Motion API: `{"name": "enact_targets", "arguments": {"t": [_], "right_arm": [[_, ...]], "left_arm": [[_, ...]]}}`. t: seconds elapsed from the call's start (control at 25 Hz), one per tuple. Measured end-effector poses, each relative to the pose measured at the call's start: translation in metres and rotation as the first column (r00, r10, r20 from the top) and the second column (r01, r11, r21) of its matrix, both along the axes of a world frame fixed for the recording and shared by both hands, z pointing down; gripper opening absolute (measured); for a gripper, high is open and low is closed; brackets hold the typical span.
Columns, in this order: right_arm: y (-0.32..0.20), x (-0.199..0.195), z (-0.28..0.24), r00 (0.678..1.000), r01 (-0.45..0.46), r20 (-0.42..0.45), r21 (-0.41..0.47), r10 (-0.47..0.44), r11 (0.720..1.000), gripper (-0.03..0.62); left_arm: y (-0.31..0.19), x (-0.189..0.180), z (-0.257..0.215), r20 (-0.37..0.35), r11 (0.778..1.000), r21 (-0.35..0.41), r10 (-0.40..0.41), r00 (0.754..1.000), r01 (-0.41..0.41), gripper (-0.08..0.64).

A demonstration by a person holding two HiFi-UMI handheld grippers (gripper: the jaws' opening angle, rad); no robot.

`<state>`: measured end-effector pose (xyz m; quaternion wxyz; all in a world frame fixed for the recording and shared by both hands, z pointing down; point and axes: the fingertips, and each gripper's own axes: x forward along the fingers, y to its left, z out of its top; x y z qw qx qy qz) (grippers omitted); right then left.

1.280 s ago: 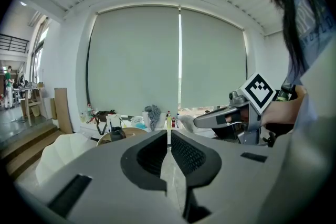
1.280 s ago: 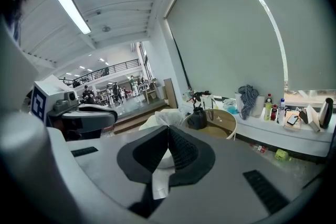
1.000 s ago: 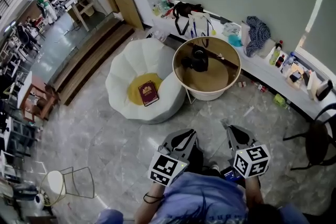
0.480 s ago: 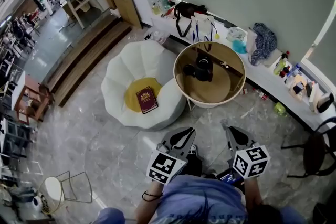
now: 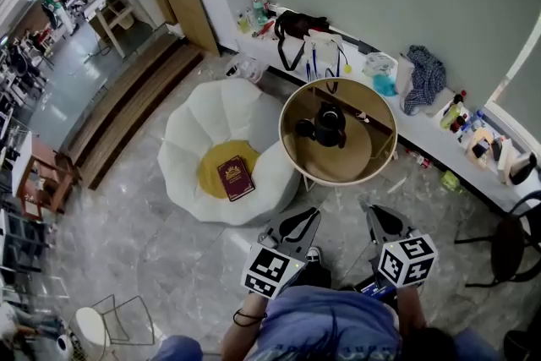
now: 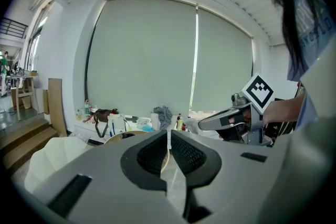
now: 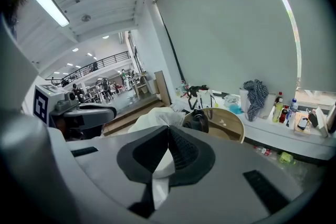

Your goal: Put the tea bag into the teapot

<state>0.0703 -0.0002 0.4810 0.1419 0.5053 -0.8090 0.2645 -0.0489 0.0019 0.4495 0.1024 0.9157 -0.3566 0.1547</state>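
Observation:
A black teapot (image 5: pixel 325 124) stands on a round wooden table (image 5: pixel 365 164); a small white scrap, perhaps the tea bag (image 5: pixel 363 116), lies to the teapot's right. Both grippers hang low by the person's body, well short of the table. My left gripper (image 5: pixel 307 216) is shut with nothing in it, its jaws meeting at the tip (image 6: pixel 169 135). My right gripper (image 5: pixel 373 212) is shut and empty too (image 7: pixel 168 128). The right gripper view looks past its jaws at the teapot (image 7: pixel 199 119) and the table (image 7: pixel 233 122).
A white petal-shaped seat (image 5: pixel 199 144) holding a yellow cushion and a red book (image 5: pixel 236 178) sits left of the table. A cluttered ledge (image 5: pixel 431 129) runs along the wall behind. A black chair (image 5: pixel 511 241) stands at right, wooden steps (image 5: pixel 127 106) at far left.
The table and teapot have come a little nearer and lower in the head view as the person stepped toward them. Both grippers stay shut at the same place by the body.

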Motion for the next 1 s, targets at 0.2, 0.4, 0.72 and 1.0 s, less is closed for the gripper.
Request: {"name": "enact_targets", "arguments": {"t": [0.2,0.4,0.72,1.0], "right_arm": [[-0.024,-0.005,-0.012,0.998,-0.050,-0.027,0.042,0.051,0.998,0.018],[-0.040,-0.001,-0.023,0.996,-0.080,-0.045,0.069,0.083,0.994,0.018],[-0.061,0.014,-0.020,0.992,-0.115,-0.036,0.062,0.117,0.991,0.018],[-0.119,0.021,-0.008,0.997,-0.067,-0.026,0.050,0.068,0.997,0.018]], "left_arm": [[-0.023,-0.014,-0.003,-0.007,0.999,0.019,0.032,0.999,-0.032,0.017],[-0.039,-0.015,-0.008,-0.024,0.998,0.033,0.047,0.999,-0.047,0.017],[-0.049,-0.008,0.002,-0.009,0.998,0.004,0.069,0.998,-0.069,0.017],[-0.100,-0.005,0.011,-0.001,1.000,-0.003,0.010,1.000,-0.010,0.017]]}}
